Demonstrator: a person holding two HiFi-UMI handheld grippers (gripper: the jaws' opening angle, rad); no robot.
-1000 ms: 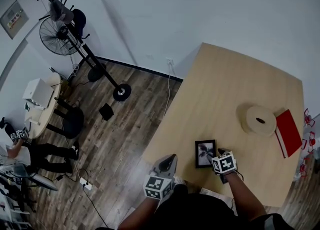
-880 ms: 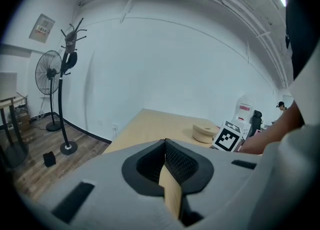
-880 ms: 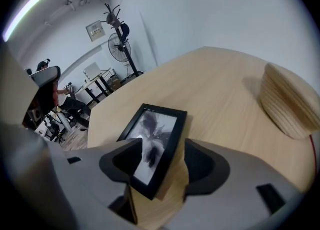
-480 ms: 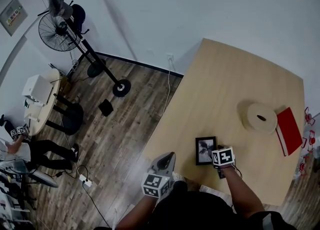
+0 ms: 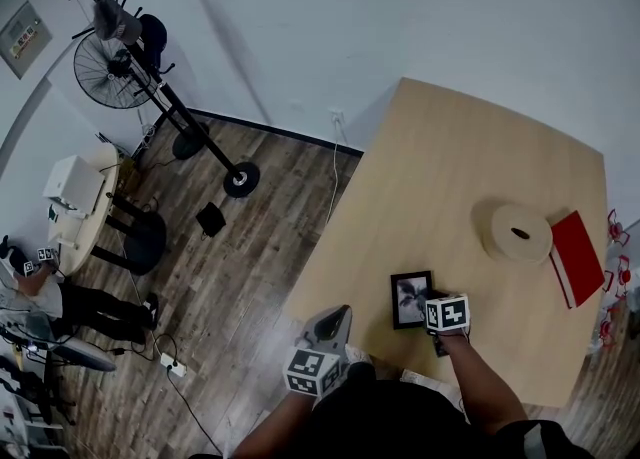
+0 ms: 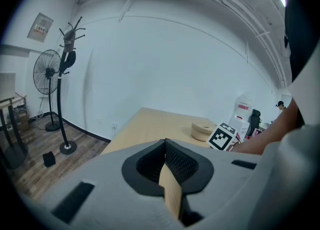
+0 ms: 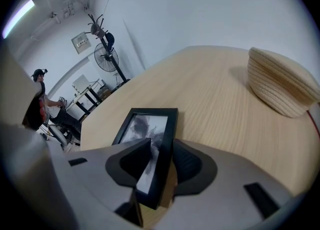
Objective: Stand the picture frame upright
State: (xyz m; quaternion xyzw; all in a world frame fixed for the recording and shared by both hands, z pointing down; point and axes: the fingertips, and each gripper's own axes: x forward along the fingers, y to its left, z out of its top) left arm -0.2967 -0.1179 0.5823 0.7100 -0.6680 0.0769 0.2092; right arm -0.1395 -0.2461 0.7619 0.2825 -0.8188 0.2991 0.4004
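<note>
The picture frame point(image 5: 411, 299) lies flat, glass up, on the table point(image 5: 470, 177), close to the near edge and toward the near-left corner. Its long axis runs from the near edge toward the far edge, roughly parallel to the left edge. Your right gripper point(image 5: 430, 310) sits at the frame's near right corner. In the right gripper view its jaws are closing on the frame's right long rail: one jaw lies over the glass, the other is against the outer side of the rail, and the rail fills the gap between them. Your left gripper point(image 5: 335, 322) hangs just off the near-left corner of the table, apart from the frame, with its jaws pressed together at the tips and nothing between them.
</note>
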